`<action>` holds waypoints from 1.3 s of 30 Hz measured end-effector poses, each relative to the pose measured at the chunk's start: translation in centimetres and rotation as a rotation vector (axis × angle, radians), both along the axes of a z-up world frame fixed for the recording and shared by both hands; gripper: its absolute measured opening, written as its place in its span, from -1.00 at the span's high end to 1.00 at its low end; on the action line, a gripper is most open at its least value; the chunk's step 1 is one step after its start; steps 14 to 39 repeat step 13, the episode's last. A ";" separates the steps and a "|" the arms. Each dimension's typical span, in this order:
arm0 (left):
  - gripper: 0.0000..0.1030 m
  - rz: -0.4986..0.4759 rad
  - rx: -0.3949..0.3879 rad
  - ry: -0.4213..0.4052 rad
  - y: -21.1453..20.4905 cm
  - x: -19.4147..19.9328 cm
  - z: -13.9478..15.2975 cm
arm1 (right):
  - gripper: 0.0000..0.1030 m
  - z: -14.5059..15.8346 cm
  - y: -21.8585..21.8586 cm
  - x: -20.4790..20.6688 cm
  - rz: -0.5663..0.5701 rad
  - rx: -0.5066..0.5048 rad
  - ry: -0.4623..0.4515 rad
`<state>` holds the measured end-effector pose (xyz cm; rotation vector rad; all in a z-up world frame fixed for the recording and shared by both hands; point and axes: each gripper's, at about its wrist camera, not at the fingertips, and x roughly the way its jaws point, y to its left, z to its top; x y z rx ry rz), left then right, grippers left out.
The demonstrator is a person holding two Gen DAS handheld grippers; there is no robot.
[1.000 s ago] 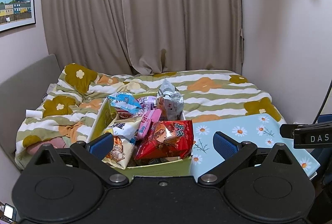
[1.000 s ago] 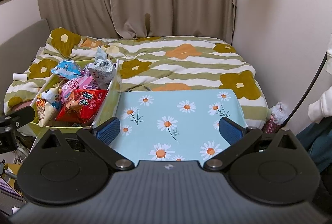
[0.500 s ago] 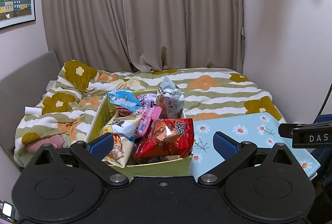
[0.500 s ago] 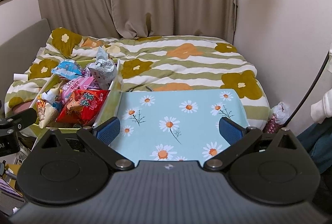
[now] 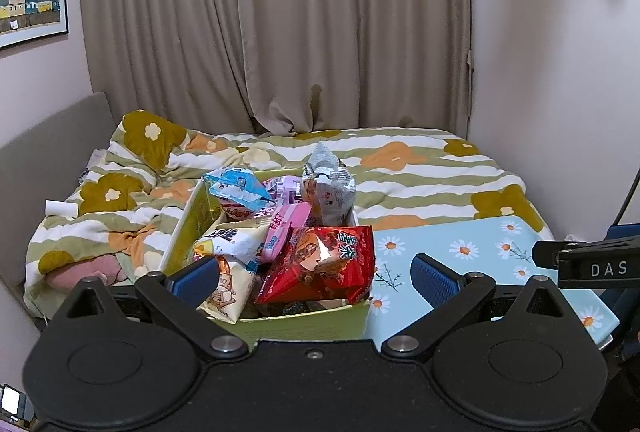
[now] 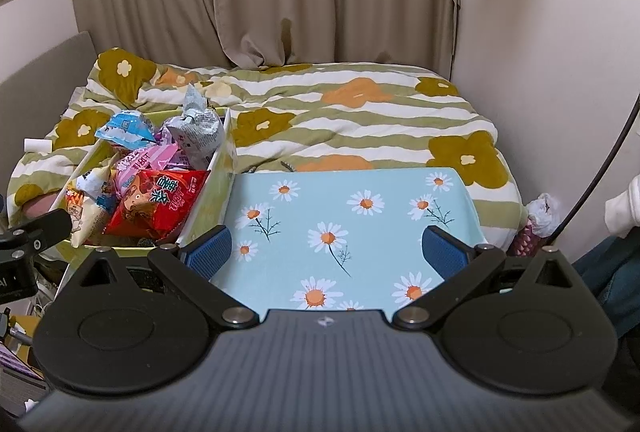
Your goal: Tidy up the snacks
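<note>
- Bedroom backdrop: beige curtains (image 5: 280, 31) hang behind a bed with a flowered duvet (image 6: 360, 111), and a daisy-print table (image 6: 352, 216) stands at the bed's near side.
- Left gripper (image 5: 316, 274) hovers with its jaws spread wide and nothing between them, just short of the near wall of the snack box (image 5: 304, 324).
- Right gripper (image 6: 326, 250) is likewise spread wide and empty, above the bare daisy table, to the right of the box.
- The box sits touching the table's left edge, heaped past its rim with packets: a red bag (image 5: 324, 264) at the front, a cream bag (image 5: 228, 264) leaning over the front-left corner, a pink packet (image 5: 284, 228) behind them, a blue packet (image 5: 236, 185) and a silver bag (image 5: 330, 187) at the back.
- Risk, as I judge it: the pile is loose and overlapping, so pulling the red bag could drag the pink packet out, or tip the cream bag over the rim to the floor.
- Slick, puffy foil may slip from a shallow pinch.
- The box's near wall stands between the left gripper and the lower packets.
</note>
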<state>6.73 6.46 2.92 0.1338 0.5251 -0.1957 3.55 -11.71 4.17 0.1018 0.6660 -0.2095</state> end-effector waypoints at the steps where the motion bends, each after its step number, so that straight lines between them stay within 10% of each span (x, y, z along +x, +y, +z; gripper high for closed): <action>1: -1.00 0.001 0.005 -0.001 0.0 0.1 0.0 | -1.00 -0.1 0.0 0.1 0.000 0.001 0.002; 39: -1.00 0.002 -0.019 0.030 0.8 1.5 -0.6 | -1.00 -0.7 0.0 1.2 -0.001 0.006 0.012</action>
